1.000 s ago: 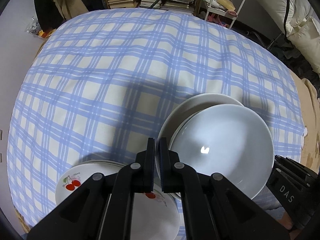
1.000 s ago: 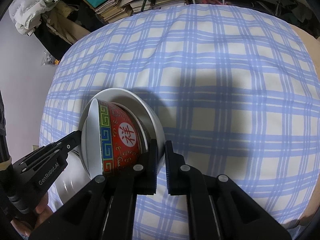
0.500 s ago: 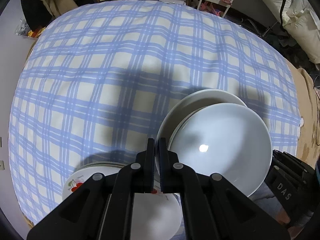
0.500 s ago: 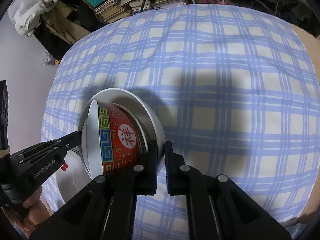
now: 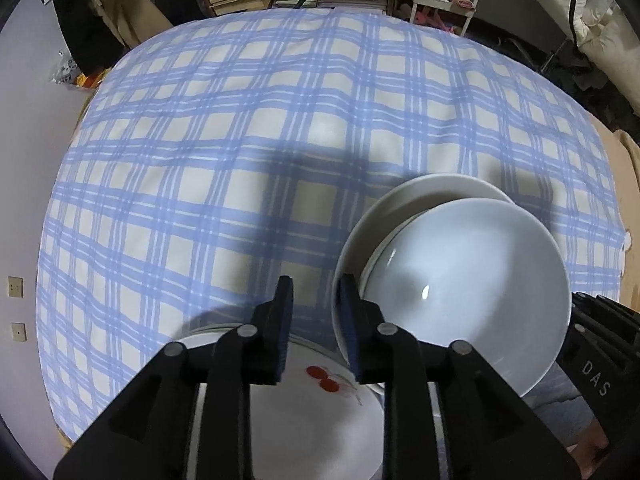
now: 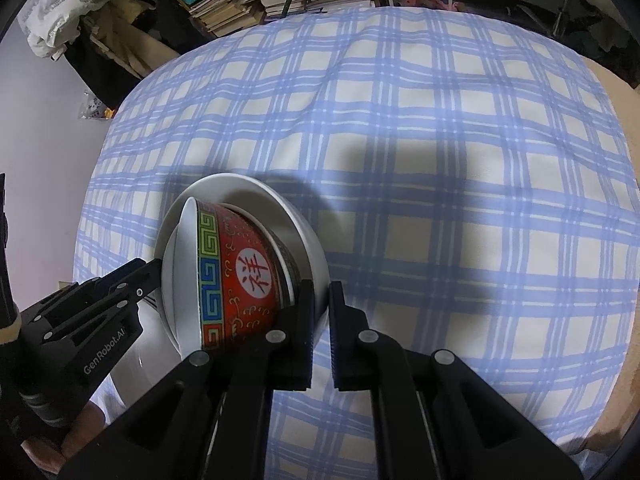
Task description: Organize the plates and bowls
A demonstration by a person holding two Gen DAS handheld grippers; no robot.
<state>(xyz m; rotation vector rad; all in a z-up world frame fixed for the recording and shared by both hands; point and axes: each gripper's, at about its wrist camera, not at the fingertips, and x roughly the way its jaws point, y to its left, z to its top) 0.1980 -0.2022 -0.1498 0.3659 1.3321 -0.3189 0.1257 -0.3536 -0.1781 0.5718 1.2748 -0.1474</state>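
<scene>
Left tongs (image 5: 314, 312) just opened, nothing between them, over the cherry plate (image 5: 320, 412). Right tongs (image 6: 320, 312) clamp the tilted bowls (image 6: 240, 272) by one rim; a slip drops them onto the cloth (image 6: 440, 160), lower left.

Glossy glazed ceramic bowls (image 5: 472, 280), soft matt checked cloth (image 5: 240, 160) with wrinkles, gripper parts look like matt black plastic.

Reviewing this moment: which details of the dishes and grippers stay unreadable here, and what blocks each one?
- Cherry plate, left wrist view: most of its face hidden behind the left gripper; lower part cut off by the frame edge.
- Red bowl, right wrist view: its base hidden behind the right gripper.
- White plate, right wrist view: mostly covered by the bowls; its contact with the tablecloth unseen.
</scene>
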